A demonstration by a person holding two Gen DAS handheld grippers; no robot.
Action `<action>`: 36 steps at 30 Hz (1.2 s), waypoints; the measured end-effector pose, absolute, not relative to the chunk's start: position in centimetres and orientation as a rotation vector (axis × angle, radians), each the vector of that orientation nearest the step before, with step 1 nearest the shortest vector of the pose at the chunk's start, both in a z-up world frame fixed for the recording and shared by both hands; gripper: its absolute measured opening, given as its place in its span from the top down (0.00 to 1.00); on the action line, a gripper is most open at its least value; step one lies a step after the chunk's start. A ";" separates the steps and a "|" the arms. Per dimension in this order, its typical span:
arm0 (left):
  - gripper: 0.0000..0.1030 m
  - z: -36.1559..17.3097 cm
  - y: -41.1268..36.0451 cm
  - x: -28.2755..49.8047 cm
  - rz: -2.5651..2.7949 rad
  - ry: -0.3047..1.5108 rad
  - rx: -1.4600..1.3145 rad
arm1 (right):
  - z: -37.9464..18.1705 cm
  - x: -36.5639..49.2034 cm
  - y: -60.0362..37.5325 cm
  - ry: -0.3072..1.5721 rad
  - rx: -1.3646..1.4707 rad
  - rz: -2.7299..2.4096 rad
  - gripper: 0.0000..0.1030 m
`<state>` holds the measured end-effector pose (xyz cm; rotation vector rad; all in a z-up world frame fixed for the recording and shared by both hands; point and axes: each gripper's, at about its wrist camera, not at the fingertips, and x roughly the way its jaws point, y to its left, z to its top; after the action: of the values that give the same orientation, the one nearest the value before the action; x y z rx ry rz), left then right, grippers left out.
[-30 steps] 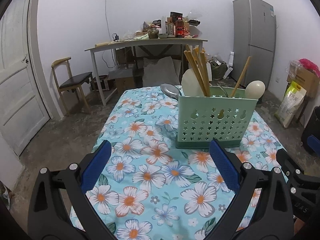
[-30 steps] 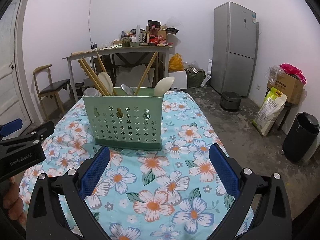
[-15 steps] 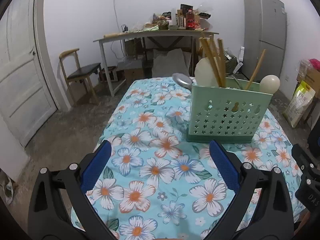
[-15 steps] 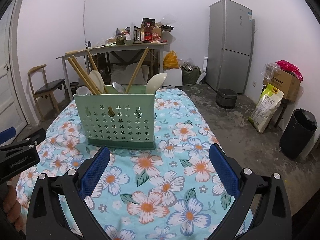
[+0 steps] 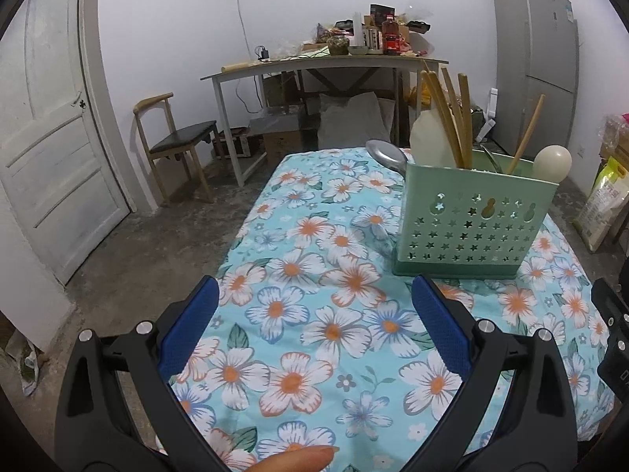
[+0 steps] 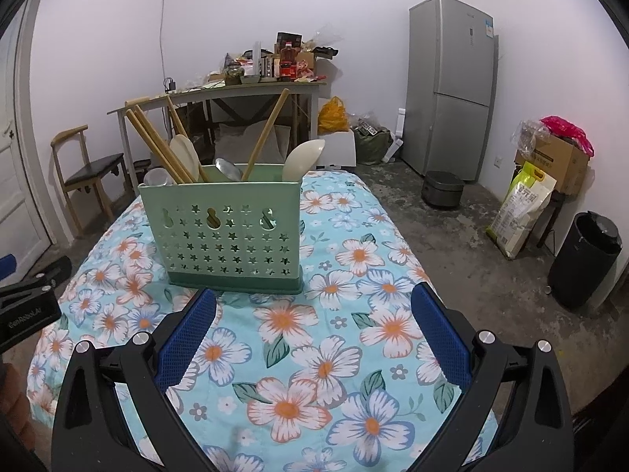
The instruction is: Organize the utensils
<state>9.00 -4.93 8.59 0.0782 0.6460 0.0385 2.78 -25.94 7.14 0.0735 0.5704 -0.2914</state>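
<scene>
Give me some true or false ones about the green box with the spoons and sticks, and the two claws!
1. The green utensil caddy stands upright on the flowery tablecloth. True.
2. The right claw is squeezing a spoon. False: it is open and holds nothing.
3. Wooden chopsticks poke out of the caddy's top. True.
4. The left claw is shut tight. False: its blue pads are wide apart, with only cloth between them.
5. A pale spoon sticks up at one end of the caddy. True.
6. Spoons lie loose on the cloth beside the caddy. False: every utensil in view sits inside the caddy.
</scene>
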 end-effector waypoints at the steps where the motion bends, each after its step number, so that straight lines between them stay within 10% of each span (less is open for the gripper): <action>1: 0.08 8.6 -4.9 9.0 0.041 0.647 0.078 | 7.1 2.7 -26.0 0.571 0.075 -0.294 0.06; 36: 0.08 9.0 -5.1 7.6 0.042 0.656 0.092 | 7.9 1.4 -25.6 0.566 0.075 -0.295 0.06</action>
<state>7.61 -5.05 8.99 0.0923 0.6562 0.0422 1.42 -25.59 7.93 0.0752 0.5657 -0.2946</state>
